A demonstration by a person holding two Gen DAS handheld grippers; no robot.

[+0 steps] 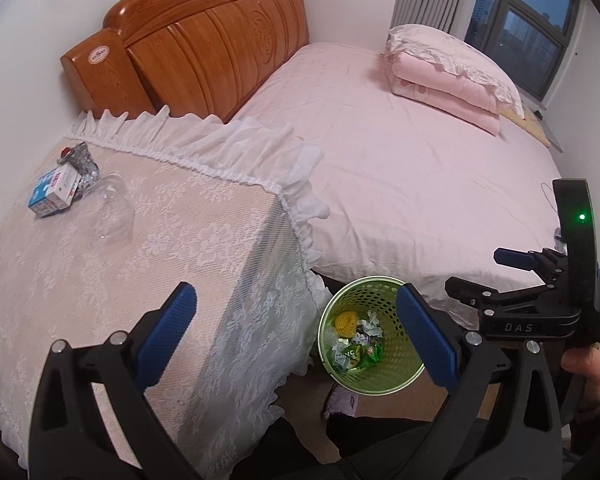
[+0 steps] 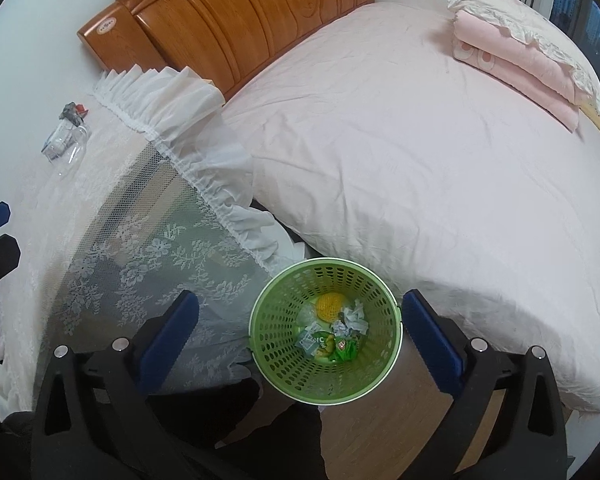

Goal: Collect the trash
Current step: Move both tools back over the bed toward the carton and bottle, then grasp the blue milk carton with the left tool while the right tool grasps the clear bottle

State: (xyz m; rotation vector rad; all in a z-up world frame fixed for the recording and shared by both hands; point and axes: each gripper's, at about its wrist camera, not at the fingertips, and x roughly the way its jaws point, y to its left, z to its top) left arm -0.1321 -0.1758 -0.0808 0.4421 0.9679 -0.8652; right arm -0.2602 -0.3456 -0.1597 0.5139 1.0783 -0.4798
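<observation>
Bin: the green bin point(image 2: 326, 332) stands on the floor, in the gap between the table corner and the bed edge. It is low and open at the top, so trash can be dropped in from above.
Bin contents: a yellow ball point(image 2: 330, 306), crumpled paper point(image 2: 354, 320) and green wrappers point(image 2: 332, 348) lie at the bottom. I judge that part of the task is done.
Trash left: a small carton point(image 1: 53, 192), a foil wrapper point(image 1: 79, 160) and a clear bottle point(image 1: 113, 210) lie together near the far left edge of the table point(image 1: 179, 240), touching each other. The bottle lies on its side.
Right tool: the right tool point(image 2: 300, 340) hovers above the bin, its fingers wide apart with nothing between them. The bin shows in the gap, so it seems placed for a drop.
Left tool: the left tool point(image 1: 295, 340) is also spread apart and empty. It hangs over the near corner of the table, well apart from the three items.
Next move: I think a tool must reach across the lace cloth to the far left pile. The bottle is smooth and may roll or slip; the carton looks easier to hold.
Risk: the lace cloth can catch on a finger.
Bed: a pillow point(image 1: 460, 64) and a folded blanket lie at its far side, not part of the trash.
</observation>
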